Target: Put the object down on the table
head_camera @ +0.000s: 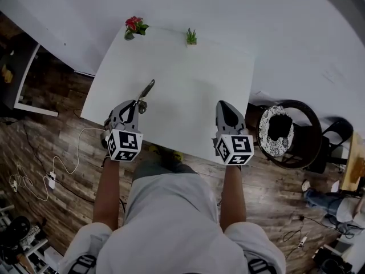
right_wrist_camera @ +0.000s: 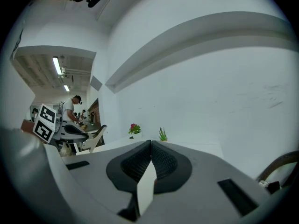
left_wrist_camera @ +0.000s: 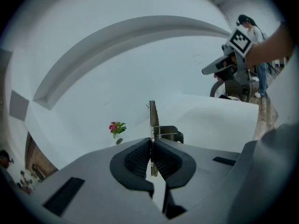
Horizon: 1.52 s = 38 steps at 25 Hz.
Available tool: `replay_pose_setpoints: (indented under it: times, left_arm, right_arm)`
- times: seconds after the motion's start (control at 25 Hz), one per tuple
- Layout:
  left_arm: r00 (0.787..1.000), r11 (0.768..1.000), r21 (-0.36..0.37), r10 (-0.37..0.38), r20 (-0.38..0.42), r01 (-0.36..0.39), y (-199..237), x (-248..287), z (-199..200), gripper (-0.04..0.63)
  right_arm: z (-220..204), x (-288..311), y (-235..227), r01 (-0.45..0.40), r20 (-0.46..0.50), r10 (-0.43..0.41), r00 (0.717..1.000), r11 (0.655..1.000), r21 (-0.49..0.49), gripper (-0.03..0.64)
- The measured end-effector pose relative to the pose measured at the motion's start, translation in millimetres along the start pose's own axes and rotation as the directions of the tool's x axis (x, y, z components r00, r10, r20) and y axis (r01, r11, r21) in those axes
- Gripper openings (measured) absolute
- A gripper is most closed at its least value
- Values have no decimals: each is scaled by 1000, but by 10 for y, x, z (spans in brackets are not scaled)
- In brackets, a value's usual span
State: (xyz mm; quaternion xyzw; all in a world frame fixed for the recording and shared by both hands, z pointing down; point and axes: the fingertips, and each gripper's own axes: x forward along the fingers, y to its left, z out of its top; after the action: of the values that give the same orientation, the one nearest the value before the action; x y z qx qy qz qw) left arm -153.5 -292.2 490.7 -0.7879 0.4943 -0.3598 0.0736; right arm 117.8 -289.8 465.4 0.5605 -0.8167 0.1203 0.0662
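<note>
- Pinching thin grey metal tool edge-on in clenched left tongs; likely light, stiff, slippery, best gripped at base.
- Showing right tongs clenched, empty.

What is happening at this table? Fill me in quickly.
A person stands at a white table with a gripper in each hand. The left gripper is shut on a thin metal tool, which sticks out ahead of the jaws over the tabletop and has not been released. The right gripper is shut and empty, above the table's near edge. A red flower pot and a small green plant stand at the far edge.
</note>
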Motion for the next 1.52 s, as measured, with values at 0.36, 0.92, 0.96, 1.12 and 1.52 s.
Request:
replay_pose_setpoints:
  times: [0.36,0.92,0.96,1.12,1.52]
  left_arm:
    - [999,988,147,-48,-26,51,-129,352,97,20]
    - [988,923,364,-82,-127,124,-212,948,-202,21]
    - [987,916,378,-84,-136,130,-215,996,-232,20]
    - [981,881,446,-90,-172,159,-254,1173,-359,21]
    - [963,809,541,-106,-248,228,-368,1543,-617,21]
  right_arm:
    - [-8,70,-136,27,-5,-27,1000,999,17,9]
    - [-216,370,-200,35,-63,-34,997,999,23,9]
    - [-236,395,-203,36,-70,-35,997,999,23,9]
    - [-310,452,-218,44,-91,-42,995,999,26,9]
    - [-514,640,-251,54,-142,-48,989,998,40,9]
